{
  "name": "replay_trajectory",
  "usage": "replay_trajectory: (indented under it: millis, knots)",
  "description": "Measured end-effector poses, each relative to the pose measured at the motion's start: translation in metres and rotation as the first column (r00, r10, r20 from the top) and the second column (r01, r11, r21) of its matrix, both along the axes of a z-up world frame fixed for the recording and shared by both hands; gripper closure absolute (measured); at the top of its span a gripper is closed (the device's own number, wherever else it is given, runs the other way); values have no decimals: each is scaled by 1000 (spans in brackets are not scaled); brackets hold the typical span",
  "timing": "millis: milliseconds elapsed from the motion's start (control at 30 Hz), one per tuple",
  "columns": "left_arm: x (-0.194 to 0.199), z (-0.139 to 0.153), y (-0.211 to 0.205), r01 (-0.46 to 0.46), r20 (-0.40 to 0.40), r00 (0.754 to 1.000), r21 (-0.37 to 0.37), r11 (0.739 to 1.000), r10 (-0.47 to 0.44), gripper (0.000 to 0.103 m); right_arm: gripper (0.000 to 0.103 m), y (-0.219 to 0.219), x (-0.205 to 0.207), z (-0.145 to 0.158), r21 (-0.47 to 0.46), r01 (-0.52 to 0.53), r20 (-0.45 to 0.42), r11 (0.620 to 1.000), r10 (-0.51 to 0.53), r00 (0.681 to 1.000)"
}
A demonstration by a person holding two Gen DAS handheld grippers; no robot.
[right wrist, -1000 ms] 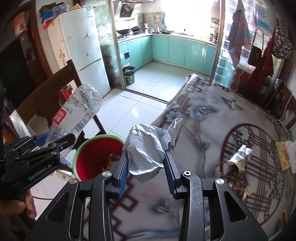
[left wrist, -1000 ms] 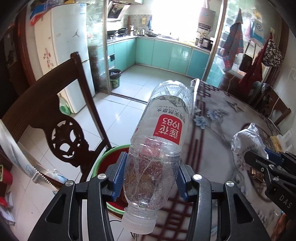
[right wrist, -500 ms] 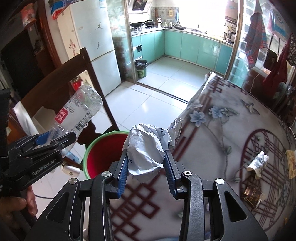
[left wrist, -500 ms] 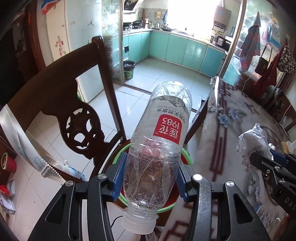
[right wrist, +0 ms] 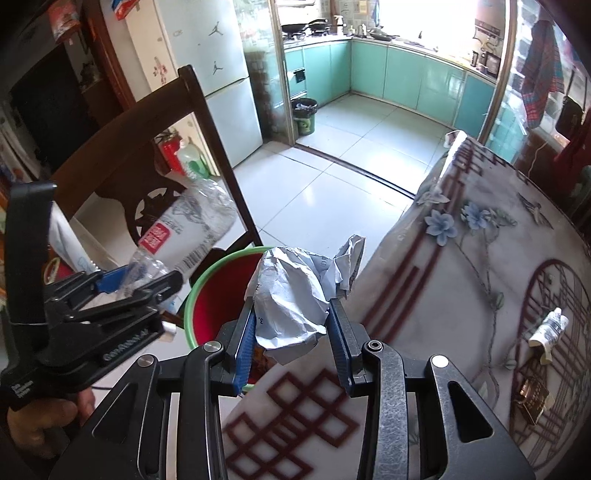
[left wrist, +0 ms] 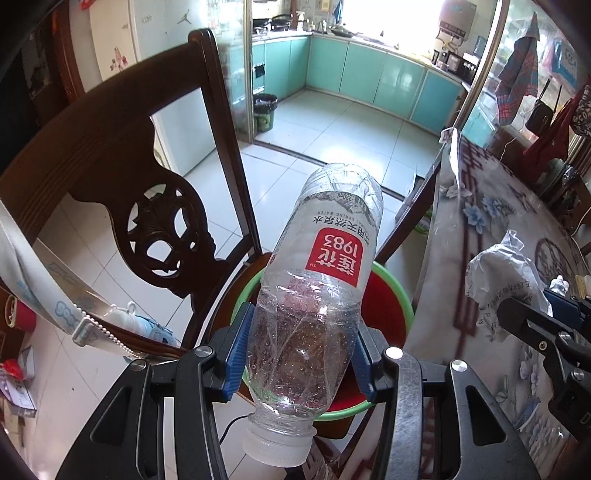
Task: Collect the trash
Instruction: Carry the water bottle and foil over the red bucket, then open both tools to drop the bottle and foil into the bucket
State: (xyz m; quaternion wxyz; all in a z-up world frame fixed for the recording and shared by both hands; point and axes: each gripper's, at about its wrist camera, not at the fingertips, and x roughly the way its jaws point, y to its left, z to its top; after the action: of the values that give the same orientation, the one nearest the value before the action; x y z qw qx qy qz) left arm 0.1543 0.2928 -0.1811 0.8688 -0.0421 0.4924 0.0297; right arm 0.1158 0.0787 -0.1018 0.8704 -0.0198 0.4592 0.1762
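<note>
each camera rides just behind my gripper's fingers, tilted steeply down and close, and both views share the red bin [left wrist: 384,310] beside the table edge [right wrist: 388,258] and the kitchen beyond.

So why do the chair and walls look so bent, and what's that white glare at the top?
Left wrist view: the fisheye lens bows the chair and doorframe, the kitchen window is blown out white, and the bottle is sharp. Right wrist view: the same bending, dark corners, and a blurred tablecloth around the crisp crumpled paper.
</note>
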Motion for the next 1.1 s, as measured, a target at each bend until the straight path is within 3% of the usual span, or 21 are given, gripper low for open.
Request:
replay_trajectory:
  millis: [300,1100]
  knots:
    - [14,-18,6,-5,-48,999,-4,1000,5,57,67,7,15,-8,-2,-3,-31,1000,3,1000]
    - [27,-30,16,-18,-74,997,-3,1000,18,57,67,20,29,-15,-15,-19,-45,1000,18,999]
